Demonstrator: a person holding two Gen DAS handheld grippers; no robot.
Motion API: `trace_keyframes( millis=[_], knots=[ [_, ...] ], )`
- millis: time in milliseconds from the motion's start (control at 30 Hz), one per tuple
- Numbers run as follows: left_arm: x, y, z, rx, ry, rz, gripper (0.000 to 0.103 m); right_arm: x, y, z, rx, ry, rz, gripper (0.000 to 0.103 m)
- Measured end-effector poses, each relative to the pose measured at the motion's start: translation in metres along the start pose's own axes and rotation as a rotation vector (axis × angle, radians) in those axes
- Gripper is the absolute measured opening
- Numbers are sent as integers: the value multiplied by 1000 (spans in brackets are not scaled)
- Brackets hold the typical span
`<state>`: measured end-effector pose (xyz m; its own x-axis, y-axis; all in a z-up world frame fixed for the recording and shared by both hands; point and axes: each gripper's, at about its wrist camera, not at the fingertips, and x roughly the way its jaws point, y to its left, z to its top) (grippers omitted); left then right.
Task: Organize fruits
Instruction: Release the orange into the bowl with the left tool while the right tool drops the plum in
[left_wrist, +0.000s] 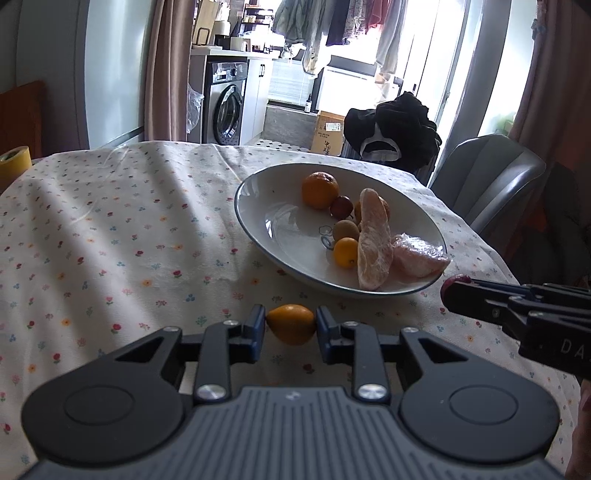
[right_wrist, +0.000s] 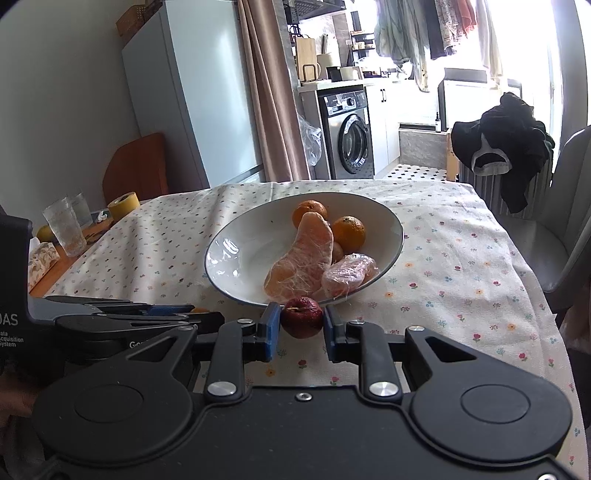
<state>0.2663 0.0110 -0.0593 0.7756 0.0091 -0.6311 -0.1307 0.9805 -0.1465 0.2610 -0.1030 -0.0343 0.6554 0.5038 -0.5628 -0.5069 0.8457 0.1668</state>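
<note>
Low in the left wrist view, the left gripper (left_wrist: 291, 325) has its jaws clenched on a small yellow-orange fruit (left_wrist: 291, 324), blue pads pressing both its sides, just above the flowered cloth of the worktop (left_wrist: 110, 229). At the right edge of that view the right gripper (left_wrist: 456, 290) reaches in, a dark red fruit (left_wrist: 456, 281) at its tip. In the right wrist view the same red fruit (right_wrist: 302, 316) sits grasped between that gripper's jaws, lower centre, right in front of the bowl's near rim. Beyond, mid-frame, a wide white bowl (left_wrist: 258, 199) with a dark rim holds oranges (left_wrist: 320, 189), peeled citrus segments (left_wrist: 375, 240), one wrapped in film (left_wrist: 421, 256), and several small fruits. Farther back stand a grey chair (left_wrist: 487, 184) and a washing machine (left_wrist: 227, 107).
</note>
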Motion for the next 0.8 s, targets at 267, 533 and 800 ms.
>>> trace_keyframes(
  millis=[267,533,800],
  knots=[
    [-14,0,14,6,-48,-11,28,3,2,3,20,-8,22,23],
    [-8,-6,36,15,-75,-31,28,3,2,12,26,-27,20,23],
    [-1,-16,50,14,-87,-53,28,2,-5,16,46,-33,6,23]
  ],
)
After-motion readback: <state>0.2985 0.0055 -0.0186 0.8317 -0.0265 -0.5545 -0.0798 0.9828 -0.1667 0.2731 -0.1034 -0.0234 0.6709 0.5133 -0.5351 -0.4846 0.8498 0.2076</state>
